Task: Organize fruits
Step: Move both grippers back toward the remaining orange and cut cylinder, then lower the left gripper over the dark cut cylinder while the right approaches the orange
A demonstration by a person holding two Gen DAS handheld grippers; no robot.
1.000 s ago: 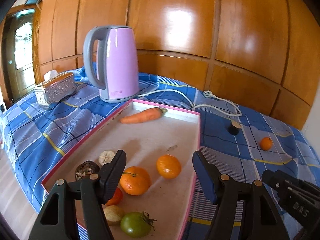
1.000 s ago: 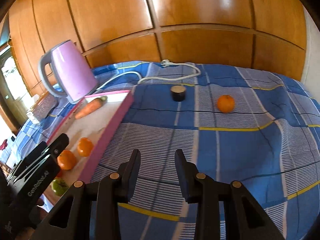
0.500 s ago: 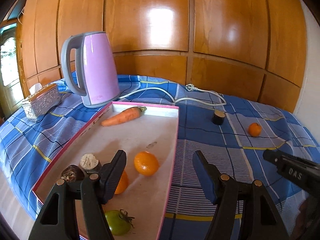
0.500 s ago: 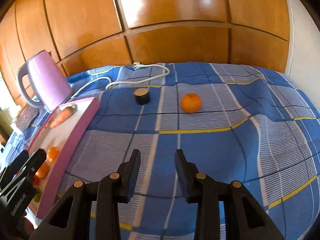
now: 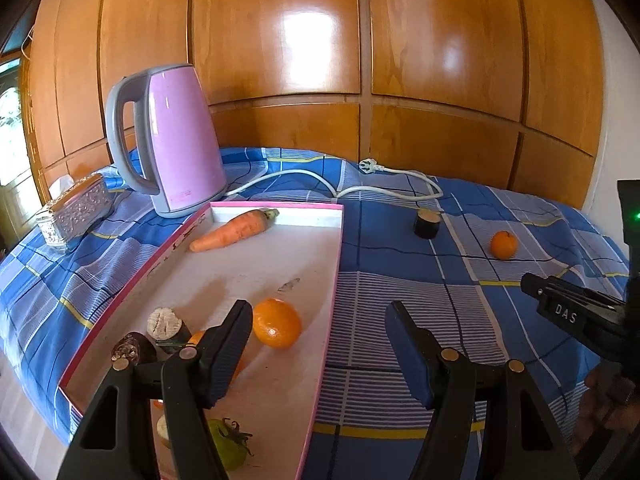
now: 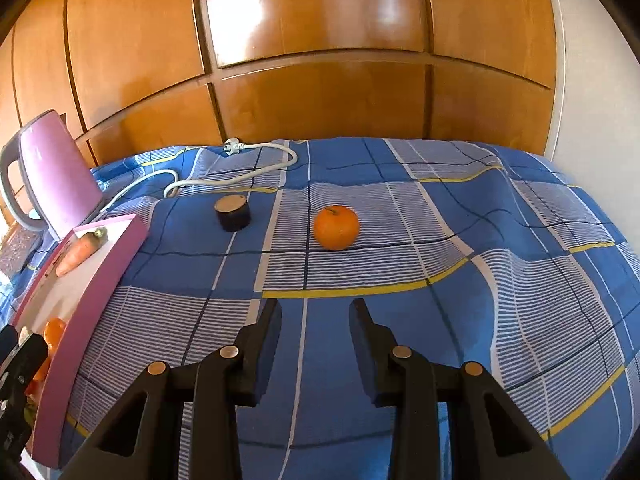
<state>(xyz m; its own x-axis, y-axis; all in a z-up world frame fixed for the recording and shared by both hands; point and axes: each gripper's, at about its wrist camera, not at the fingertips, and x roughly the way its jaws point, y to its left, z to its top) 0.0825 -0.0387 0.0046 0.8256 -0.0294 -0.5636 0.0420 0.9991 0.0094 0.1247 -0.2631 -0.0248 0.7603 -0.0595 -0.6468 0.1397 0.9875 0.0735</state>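
Two grippers hang over a blue checked cloth, both with jaws apart and holding nothing. In the right wrist view the right gripper sits at lower centre, and a lone orange lies on the cloth above it, mid-frame, with a dark stub just to its left. In the left wrist view the left gripper spans the right rim of a pink tray. Inside the tray, a carrot lies near the top end, and a second orange lies lower, by the left finger. A green tomato shows at bottom. A kettle stands upper left.
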